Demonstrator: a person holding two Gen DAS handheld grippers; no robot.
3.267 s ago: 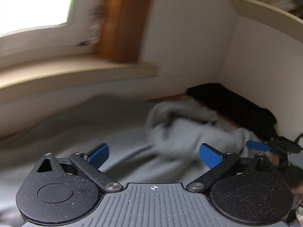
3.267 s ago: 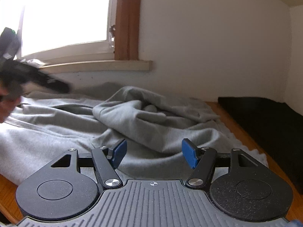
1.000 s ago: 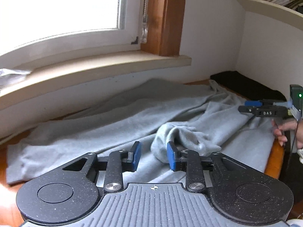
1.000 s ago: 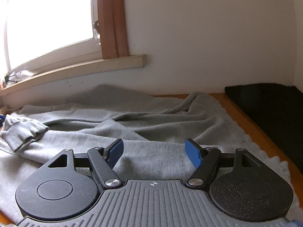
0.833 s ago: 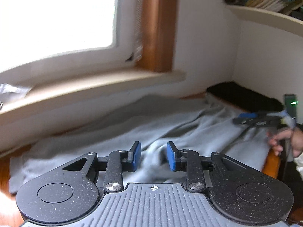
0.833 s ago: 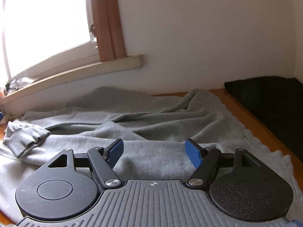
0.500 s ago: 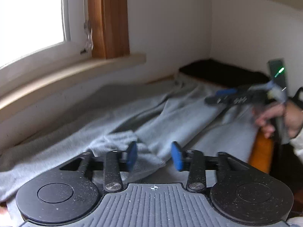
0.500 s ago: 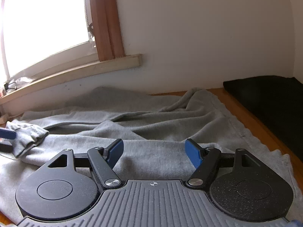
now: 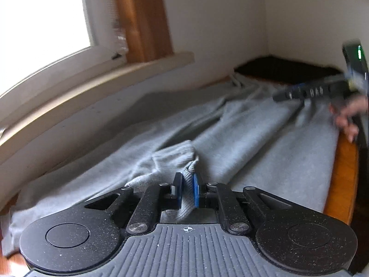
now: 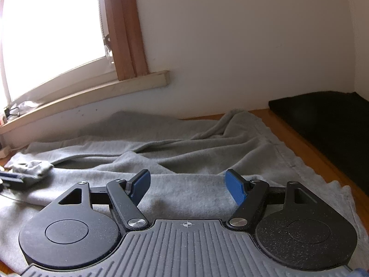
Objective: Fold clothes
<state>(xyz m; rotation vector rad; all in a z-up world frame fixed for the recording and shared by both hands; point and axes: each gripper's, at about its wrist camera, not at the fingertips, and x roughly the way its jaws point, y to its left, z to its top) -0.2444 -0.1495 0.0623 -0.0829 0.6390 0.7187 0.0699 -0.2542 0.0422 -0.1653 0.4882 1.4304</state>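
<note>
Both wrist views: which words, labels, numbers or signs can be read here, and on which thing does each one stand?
Pale marks on the side of the right tool, seen in the left wrist view: too blurred to read.
Green light on the dark device above that tool: a lamp only, no text.
Right wrist view: no text on the grey garment, the sill or the wall.

We see a grey fleece garment (image 10: 207,152) spread rumpled across the wooden surface below the window sill, with long creases running along it. Its ribbed cuff (image 9: 175,159) is bunched and raised off the rest of the cloth, at the end near the left side.
</note>
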